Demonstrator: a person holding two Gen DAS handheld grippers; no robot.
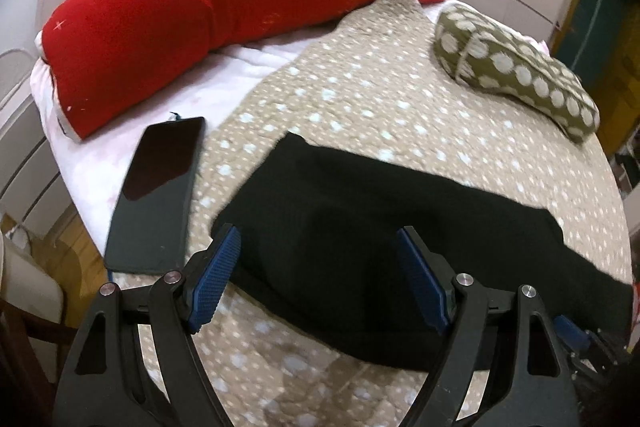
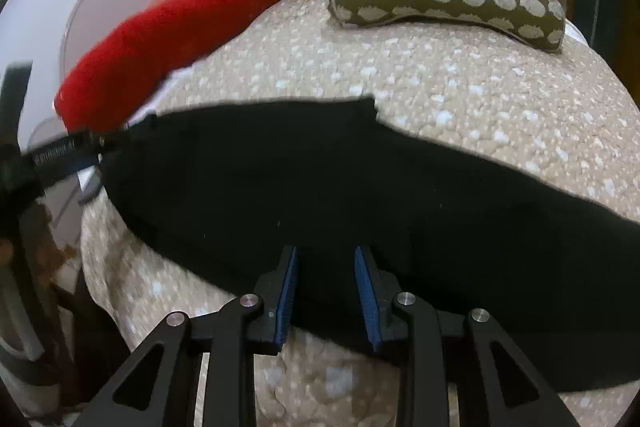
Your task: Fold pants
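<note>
Black pants (image 1: 360, 227) lie flat in a long band across a beige dotted quilt (image 1: 360, 99) on a bed. My left gripper (image 1: 320, 247) is wide open, its blue pads to either side of the near edge of the pants. In the right wrist view the pants (image 2: 320, 179) stretch from left to right. My right gripper (image 2: 326, 259) is partly open with the pants' near edge between its blue pads. The left gripper's tip (image 2: 92, 143) shows at the left end of the pants.
A long red pillow (image 1: 208, 7) lies along the far side of the bed. An olive polka-dot cushion (image 1: 516, 67) sits at the far right. A dark phone (image 1: 156, 191) lies on the white sheet at the left, close to the bed edge.
</note>
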